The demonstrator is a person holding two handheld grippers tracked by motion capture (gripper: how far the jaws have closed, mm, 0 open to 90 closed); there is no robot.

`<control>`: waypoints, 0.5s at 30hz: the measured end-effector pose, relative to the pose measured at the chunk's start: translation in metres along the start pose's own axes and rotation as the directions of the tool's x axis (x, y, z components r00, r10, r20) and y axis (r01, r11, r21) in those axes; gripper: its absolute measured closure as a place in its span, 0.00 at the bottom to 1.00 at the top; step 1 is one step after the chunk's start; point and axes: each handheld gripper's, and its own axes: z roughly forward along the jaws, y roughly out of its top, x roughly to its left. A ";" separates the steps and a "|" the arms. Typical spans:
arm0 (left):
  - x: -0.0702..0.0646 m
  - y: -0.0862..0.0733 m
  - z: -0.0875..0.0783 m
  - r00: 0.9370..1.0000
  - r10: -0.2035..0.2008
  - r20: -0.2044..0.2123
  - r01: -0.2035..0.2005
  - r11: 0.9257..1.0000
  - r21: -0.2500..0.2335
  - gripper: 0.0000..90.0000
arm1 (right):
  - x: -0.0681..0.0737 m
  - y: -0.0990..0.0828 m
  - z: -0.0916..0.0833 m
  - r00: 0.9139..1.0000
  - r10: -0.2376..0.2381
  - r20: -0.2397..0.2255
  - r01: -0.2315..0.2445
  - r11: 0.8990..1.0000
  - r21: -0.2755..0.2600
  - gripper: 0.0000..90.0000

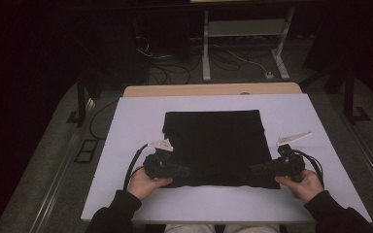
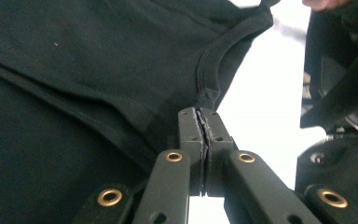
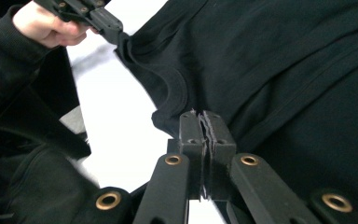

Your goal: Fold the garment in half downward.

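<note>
A black T-shirt lies folded flat on the white board, its neck end toward me. My left gripper is shut on the shirt's near edge on the left, and in the left gripper view its jaws pinch the cloth right beside the ribbed collar. My right gripper is shut on the near edge on the right. Its own view shows the jaws closed on the fabric by the collar, with the other gripper gripping the shirt farther off.
The white board rests on a wooden table. White surface shows on both sides of the shirt and in a strip along the front edge. Beyond the table, cables and a white stand sit on the dark floor.
</note>
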 end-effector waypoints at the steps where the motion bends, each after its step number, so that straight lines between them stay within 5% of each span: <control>1: -0.001 -0.001 0.001 1.000 0.011 0.004 -0.011 1.000 0.008 0.97 | 0.001 -0.002 0.000 1.000 -0.001 -0.004 0.001 1.000 0.008 0.96; 15: -0.010 -0.011 -0.001 0.999 0.032 -0.006 -0.032 0.999 0.042 0.98 | 0.012 -0.018 0.001 1.000 -0.001 -0.018 0.002 0.998 0.058 0.96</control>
